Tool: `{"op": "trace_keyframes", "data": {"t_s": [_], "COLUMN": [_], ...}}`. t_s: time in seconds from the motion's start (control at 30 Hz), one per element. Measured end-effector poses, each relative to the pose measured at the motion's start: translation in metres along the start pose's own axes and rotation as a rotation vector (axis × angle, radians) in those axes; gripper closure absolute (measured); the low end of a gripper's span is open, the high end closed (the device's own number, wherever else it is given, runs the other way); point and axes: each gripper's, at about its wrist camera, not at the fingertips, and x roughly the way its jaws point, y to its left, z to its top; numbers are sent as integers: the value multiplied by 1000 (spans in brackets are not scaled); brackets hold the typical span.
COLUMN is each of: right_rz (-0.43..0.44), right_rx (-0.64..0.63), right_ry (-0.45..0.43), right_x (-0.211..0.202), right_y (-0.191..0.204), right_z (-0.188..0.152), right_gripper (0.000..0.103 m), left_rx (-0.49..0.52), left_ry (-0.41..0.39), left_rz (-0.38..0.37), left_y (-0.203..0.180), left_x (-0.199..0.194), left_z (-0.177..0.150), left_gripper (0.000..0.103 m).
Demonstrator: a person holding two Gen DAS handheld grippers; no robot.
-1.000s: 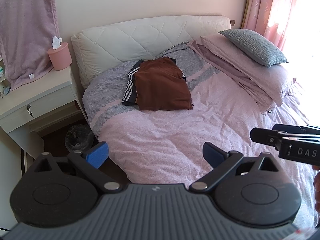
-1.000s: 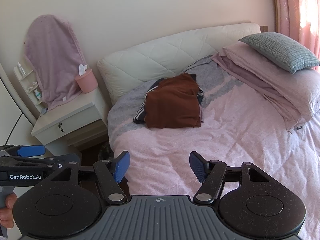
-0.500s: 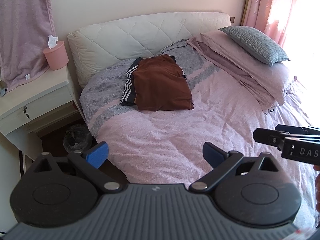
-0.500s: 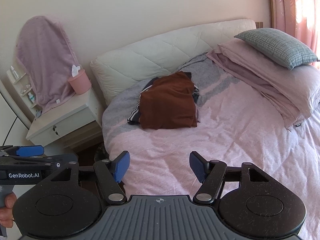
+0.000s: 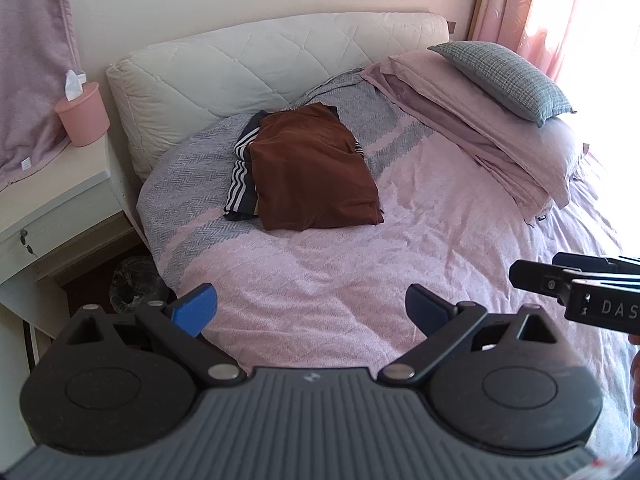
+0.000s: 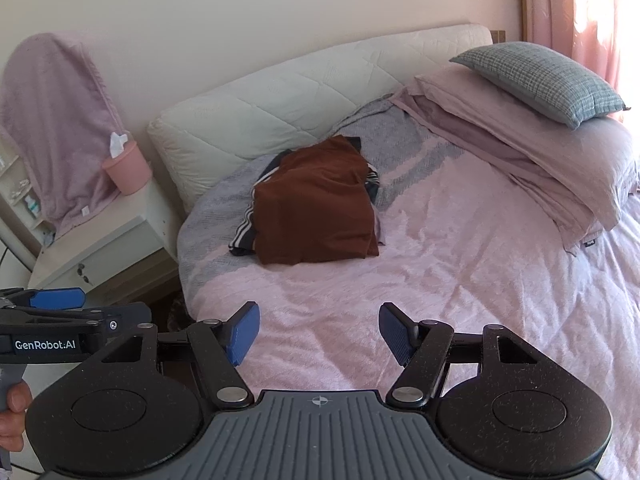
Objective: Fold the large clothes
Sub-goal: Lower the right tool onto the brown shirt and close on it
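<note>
Both the left gripper [image 5: 311, 309] and right gripper [image 6: 319, 333] are hovering wide apart and empty; the folded rust-brown garment [image 5: 314, 170] is lying well ahead, so reaching it is likely next.

"GenRobot.AI" on left gripper [image 6: 56, 300], "DAS" on right gripper [image 5: 576, 272]

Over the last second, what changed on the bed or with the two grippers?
Both views drift: the folded rust-brown garment and the pink tissue holder slide rightward, so both cameras shifted a little. Nothing was grasped or released. The left hand-held gripper and right hand-held gripper stay open and empty above the pink bedspread; the garment still lies on the dark striped garment.
</note>
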Motion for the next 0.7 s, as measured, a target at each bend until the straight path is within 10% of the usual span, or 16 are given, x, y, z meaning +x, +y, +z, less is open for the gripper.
{"op": "trace_keyframes", "data": {"t_s": [0.7], "right_rz": [-33], "right_rx": [23], "right_ry": [53], "right_x": [199], "right_y": [42], "right_z": [62], "right_gripper": [52], "left_rx": [37], "left_ry": [127], "left_rz": [-22], "left_y": [104], "left_x": [168], "left_z": [86], "left_gripper": [6]}}
